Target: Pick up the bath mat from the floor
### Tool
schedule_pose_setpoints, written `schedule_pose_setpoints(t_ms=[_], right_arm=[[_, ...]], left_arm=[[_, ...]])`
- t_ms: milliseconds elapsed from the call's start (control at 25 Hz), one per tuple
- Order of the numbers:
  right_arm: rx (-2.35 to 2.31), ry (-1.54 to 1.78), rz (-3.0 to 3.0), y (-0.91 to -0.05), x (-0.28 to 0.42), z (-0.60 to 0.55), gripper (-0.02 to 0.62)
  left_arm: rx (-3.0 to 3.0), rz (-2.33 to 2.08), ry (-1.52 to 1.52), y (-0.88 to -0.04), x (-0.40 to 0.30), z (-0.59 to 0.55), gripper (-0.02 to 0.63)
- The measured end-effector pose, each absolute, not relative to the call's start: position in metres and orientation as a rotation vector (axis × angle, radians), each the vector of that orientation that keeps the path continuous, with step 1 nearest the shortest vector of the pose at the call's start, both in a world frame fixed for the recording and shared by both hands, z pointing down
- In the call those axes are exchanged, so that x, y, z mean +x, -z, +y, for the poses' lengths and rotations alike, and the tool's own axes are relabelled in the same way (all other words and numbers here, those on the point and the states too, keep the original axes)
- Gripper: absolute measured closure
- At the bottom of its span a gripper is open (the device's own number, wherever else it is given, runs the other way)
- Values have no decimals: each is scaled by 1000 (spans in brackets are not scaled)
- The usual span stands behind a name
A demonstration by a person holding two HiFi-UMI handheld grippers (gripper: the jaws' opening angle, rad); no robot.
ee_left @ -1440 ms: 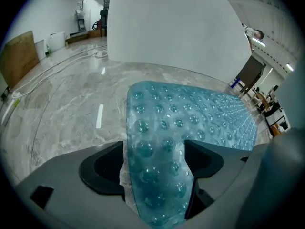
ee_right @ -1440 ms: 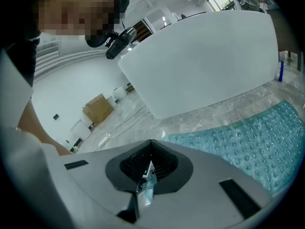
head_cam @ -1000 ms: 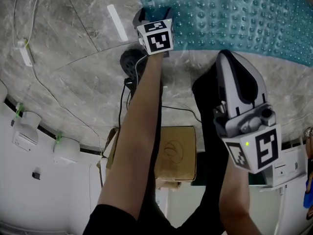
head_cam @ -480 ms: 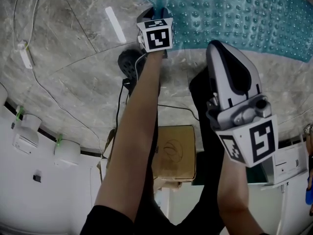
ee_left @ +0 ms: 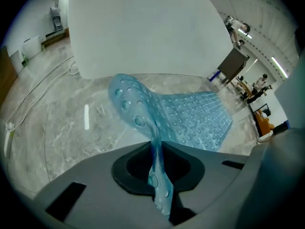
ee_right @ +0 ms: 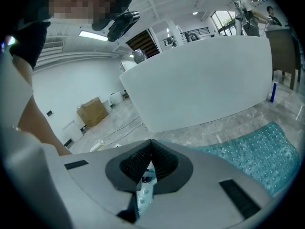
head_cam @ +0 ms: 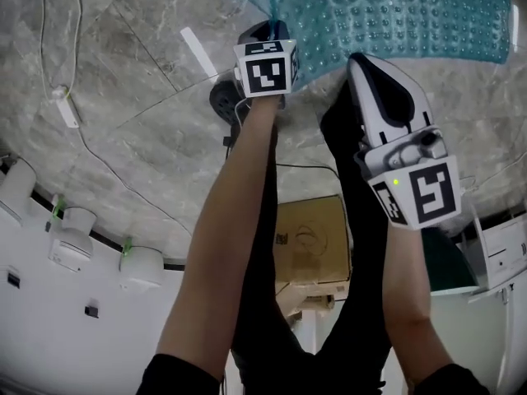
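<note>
In the head view, the translucent teal bath mat (head_cam: 395, 15), a soft rubbery sheet studded with round bumps, lay across the far part of the grey marbled stone floor (head_cam: 123, 105). Its near edge was puckered upward where both tools met it. The left gripper (head_cam: 263, 31) bit that edge near the mat's left corner, and the right gripper (head_cam: 368, 62) reached the same edge further along. A brown cardboard box (head_cam: 317, 237) stood well behind the action, near the person's legs.

In the left gripper view, the jaws had just been closing and stood narrow, clamped on a pinched fold of the mat. The fold ran up between the pads, and the rest of the sheet draped away down to the floor, most of it lying flat.

In the right gripper view, the jaws were almost together with a pale, dimpled strip of the mat nipped between the ribbed pads. The hold looked thin, right at the rim.

To lift cleanly, both grips should probably rise together and evenly, keeping the held edge taut. The sheet would then peel off the stone from the near edge instead of dragging. The shallower right-hand bite looked the likelier to slip, so a slow start seemed wise.
</note>
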State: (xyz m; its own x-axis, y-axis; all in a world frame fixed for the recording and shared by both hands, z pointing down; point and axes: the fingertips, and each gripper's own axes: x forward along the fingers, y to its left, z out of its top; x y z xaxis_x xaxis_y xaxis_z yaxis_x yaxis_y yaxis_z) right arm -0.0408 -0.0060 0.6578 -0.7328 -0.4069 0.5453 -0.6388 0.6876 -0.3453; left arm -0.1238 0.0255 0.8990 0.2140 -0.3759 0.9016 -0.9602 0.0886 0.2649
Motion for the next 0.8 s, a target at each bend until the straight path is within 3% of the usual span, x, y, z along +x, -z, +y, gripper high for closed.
schedule_pose_setpoints(t_ms=[800], right_arm=[[995, -719, -2568, -361, 73, -38, 583]], left_arm=[[1740, -1144, -651, -578, 22, -38, 569]])
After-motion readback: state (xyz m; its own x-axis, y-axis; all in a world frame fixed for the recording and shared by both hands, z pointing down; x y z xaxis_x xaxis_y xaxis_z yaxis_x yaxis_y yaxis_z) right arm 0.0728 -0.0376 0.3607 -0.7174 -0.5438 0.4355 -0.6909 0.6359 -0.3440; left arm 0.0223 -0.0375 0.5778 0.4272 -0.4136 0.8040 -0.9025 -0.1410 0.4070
